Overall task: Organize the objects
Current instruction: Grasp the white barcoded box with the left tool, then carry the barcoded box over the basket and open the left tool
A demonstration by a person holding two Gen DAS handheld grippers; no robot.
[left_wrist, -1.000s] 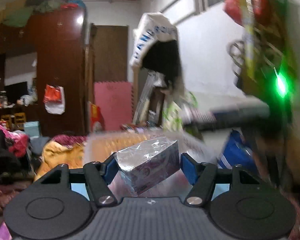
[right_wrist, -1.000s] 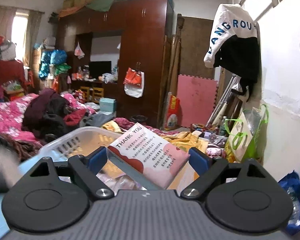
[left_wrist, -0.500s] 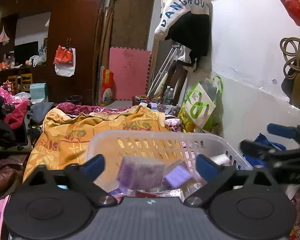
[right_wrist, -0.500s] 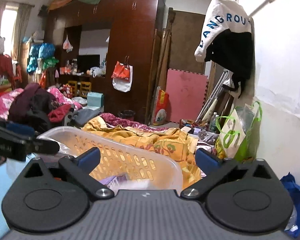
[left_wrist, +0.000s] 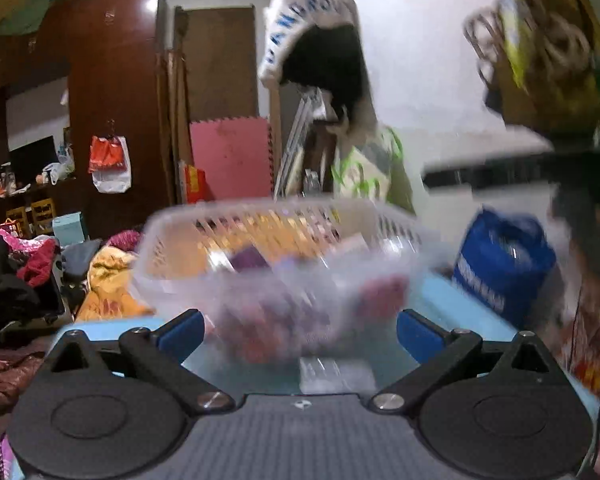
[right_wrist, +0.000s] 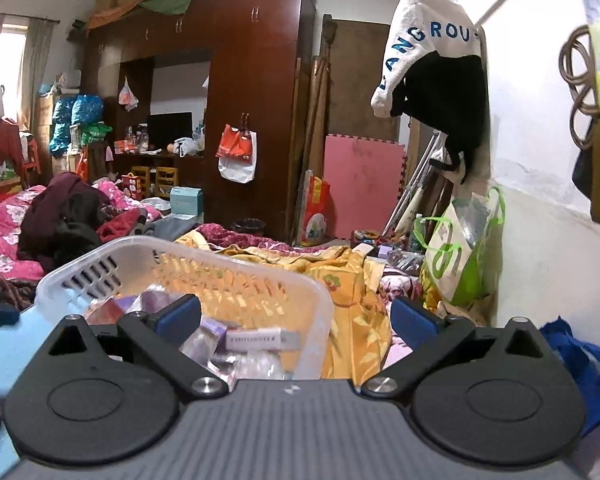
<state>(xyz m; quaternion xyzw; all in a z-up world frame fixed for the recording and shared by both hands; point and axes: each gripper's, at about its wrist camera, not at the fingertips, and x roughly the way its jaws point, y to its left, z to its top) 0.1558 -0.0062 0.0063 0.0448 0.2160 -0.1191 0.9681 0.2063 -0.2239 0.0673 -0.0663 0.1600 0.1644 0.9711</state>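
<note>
We find both grippers, left (left_wrist: 298, 326) and right (right_wrist: 296, 316), spread and empty; several packets already lie in the basket (right_wrist: 300, 280) on the blue table (left_wrist: 452, 300), with one small packet (left_wrist: 336, 374) left outside.

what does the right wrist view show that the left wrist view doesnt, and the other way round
Only the right wrist view shows the curtained window at far left, the pink floral bedding, and a sharp look at a small white labelled box in the basket.

Only the left wrist view shows the light blue surface the basket rests on and a small clear packet lying on it; this view is blurred.

Both show the white slotted basket, the dark wardrobe, the pink foam mat, the hanging white and black jacket and a blue bag. Each view's own jaws stand open and empty.
</note>
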